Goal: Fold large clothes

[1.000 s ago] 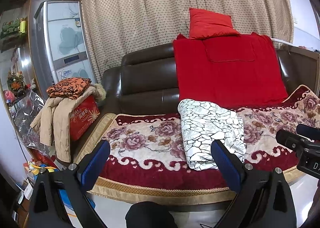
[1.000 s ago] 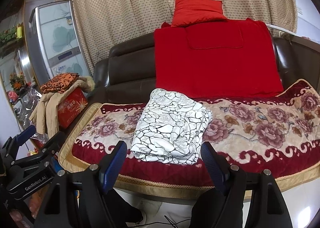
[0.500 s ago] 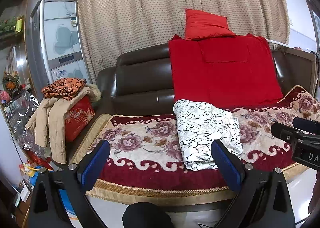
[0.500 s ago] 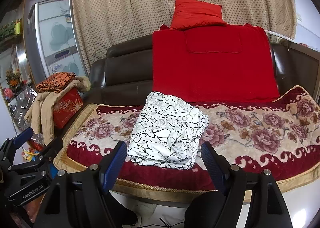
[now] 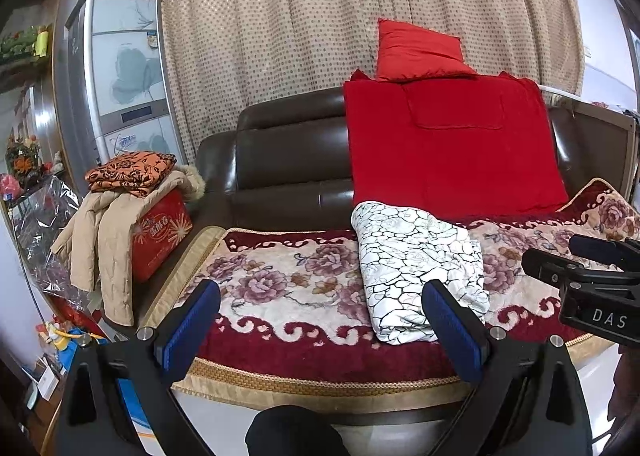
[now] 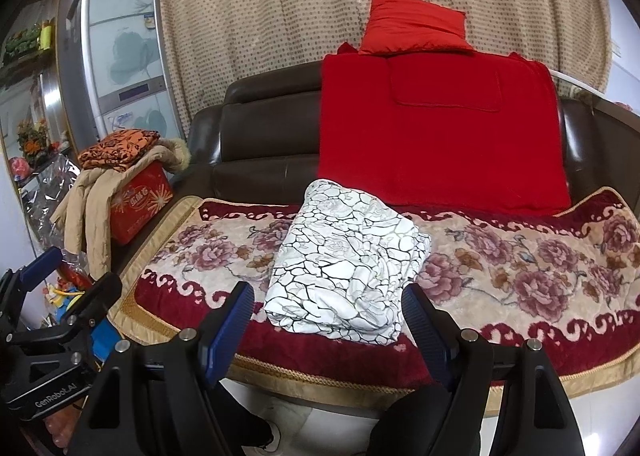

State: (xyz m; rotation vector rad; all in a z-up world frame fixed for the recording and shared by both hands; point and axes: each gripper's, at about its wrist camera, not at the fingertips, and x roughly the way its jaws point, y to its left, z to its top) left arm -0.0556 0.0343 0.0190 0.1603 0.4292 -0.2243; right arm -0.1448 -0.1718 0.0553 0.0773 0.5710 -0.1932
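Black left tool [image 5: 320, 320] and right tool [image 6: 328, 320], blue pads (silver screws), white lettering.

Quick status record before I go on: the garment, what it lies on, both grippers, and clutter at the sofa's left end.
garment: white black-veined folded cloth, flat, untouched
surface: floral red-bordered sofa blanket
left gripper: open, empty, short of sofa
right gripper: open, empty, facing cloth
left end: beige padded coat draped over red box, orange patterned cloth on top
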